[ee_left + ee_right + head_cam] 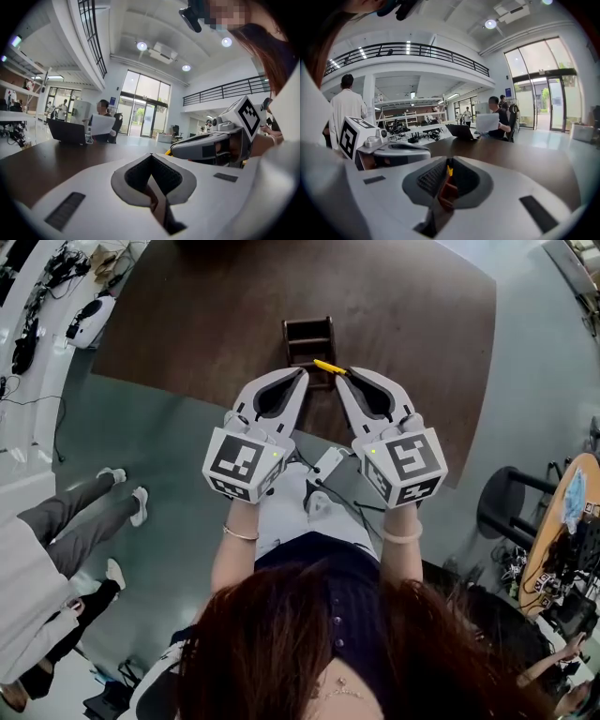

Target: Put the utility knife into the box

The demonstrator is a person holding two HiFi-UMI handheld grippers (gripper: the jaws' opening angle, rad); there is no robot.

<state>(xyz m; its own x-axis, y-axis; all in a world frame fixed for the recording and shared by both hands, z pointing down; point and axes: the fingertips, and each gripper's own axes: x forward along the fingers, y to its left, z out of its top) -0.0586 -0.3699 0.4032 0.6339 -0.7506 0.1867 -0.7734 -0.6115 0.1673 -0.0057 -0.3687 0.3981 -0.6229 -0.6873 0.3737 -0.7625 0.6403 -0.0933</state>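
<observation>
Yellow utility knife (329, 366), judged light, rigid and smooth-cased, pinched by one end in the right gripper (344, 377) at the box's (308, 340) near corner, toward the table's (187, 324) near edge; left gripper (301, 376) closed, empty.

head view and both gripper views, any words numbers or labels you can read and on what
No readable text anywhere.
Left gripper's marker cube and right gripper's marker cube: black-and-white square patterns, no letters.
Blue sign by the glass doors: too small to read.
Utility knife: no print visible.
</observation>
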